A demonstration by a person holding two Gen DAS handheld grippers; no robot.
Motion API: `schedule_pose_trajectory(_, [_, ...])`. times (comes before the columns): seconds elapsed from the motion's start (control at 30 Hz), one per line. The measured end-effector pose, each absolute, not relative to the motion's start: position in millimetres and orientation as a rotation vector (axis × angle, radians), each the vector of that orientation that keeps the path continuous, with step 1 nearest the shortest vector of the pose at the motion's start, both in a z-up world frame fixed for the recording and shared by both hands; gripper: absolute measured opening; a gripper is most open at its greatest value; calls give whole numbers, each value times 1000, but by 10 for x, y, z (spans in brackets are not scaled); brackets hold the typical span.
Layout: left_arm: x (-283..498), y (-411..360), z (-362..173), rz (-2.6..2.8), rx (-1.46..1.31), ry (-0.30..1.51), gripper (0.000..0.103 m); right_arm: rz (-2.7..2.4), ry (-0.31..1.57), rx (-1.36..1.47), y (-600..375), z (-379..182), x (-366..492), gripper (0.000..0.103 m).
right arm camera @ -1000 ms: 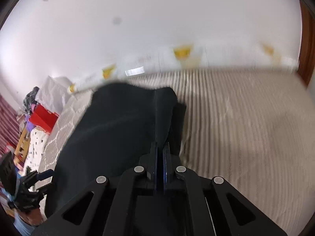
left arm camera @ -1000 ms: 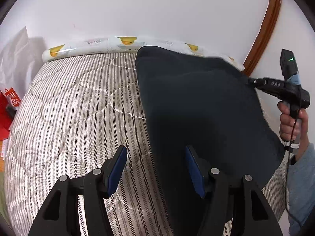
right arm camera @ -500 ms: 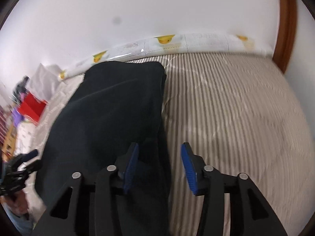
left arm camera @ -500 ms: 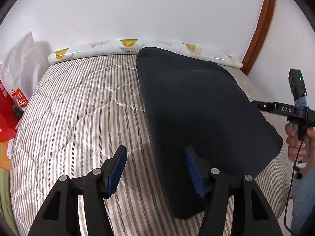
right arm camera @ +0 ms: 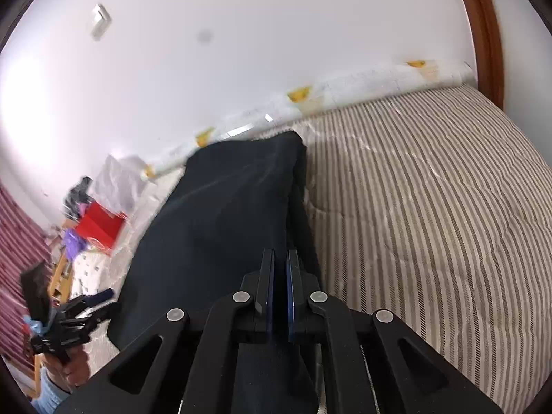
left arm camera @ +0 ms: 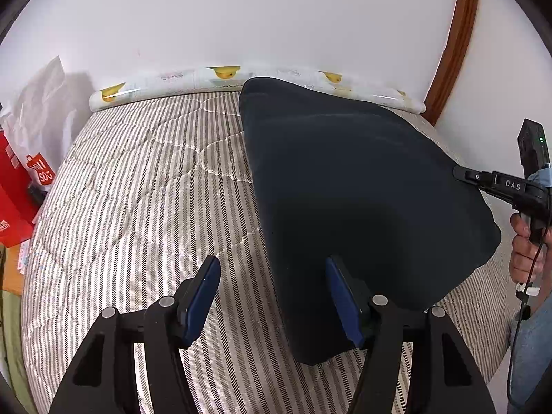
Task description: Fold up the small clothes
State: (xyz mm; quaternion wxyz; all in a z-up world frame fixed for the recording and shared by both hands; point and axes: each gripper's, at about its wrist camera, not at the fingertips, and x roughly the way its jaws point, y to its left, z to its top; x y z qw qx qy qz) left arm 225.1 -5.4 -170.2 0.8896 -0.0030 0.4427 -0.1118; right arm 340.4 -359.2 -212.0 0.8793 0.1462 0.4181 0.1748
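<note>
A dark navy garment [left arm camera: 355, 200] lies spread on the striped quilted bed [left arm camera: 145, 186], reaching from the far bolster to the near edge. My left gripper [left arm camera: 272, 265] is open just above the garment's near left edge; its right pad [left arm camera: 339, 296] hangs over the cloth and grips nothing. At the garment's right edge my right gripper [left arm camera: 460, 172] is held by a hand [left arm camera: 524, 252]. In the right wrist view that gripper [right arm camera: 280, 255] is shut on a fold of the dark garment [right arm camera: 220, 214], and the left gripper [right arm camera: 69, 314] shows at lower left.
A white bolster with yellow prints [left arm camera: 220, 76] lines the far edge against the wall. A wooden door frame [left arm camera: 452, 41] stands at the right. Red bags [left arm camera: 20, 189] and white paper [left arm camera: 41, 110] sit left of the bed. Bare striped quilt [right arm camera: 431, 189] extends right of the garment.
The right gripper let go of the garment, opened wide, then closed again on its right edge. The cloth dropped flatter onto the bed. The left gripper stayed open.
</note>
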Motion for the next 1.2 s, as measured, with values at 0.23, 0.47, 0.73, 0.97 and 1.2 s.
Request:
schedule_pose_trajectory(0.23, [2086, -4, -1667, -253, 3, 901, 61, 222, 818, 231, -3588, -1936, 3066, 9])
schedule_pose_trajectory(0.47, [2014, -63, -1707, -228, 39, 884, 64, 321, 764, 94, -3135, -1913, 2628, 35])
schedule_pose_trajectory(0.73, [1866, -43, -1715, -222, 88, 890, 66, 229, 853, 54, -3150, -2127, 2527, 29])
schedule_pose_trajectory(0.97, [1619, -9, -1858, -239, 115, 949, 64, 218, 801, 9, -3130, -1917, 2438, 29])
schedule_pose_trajectory(1.2, [1696, -56, -1958, -254, 39, 964, 46, 210, 843, 15, -3091, -2102, 2271, 29])
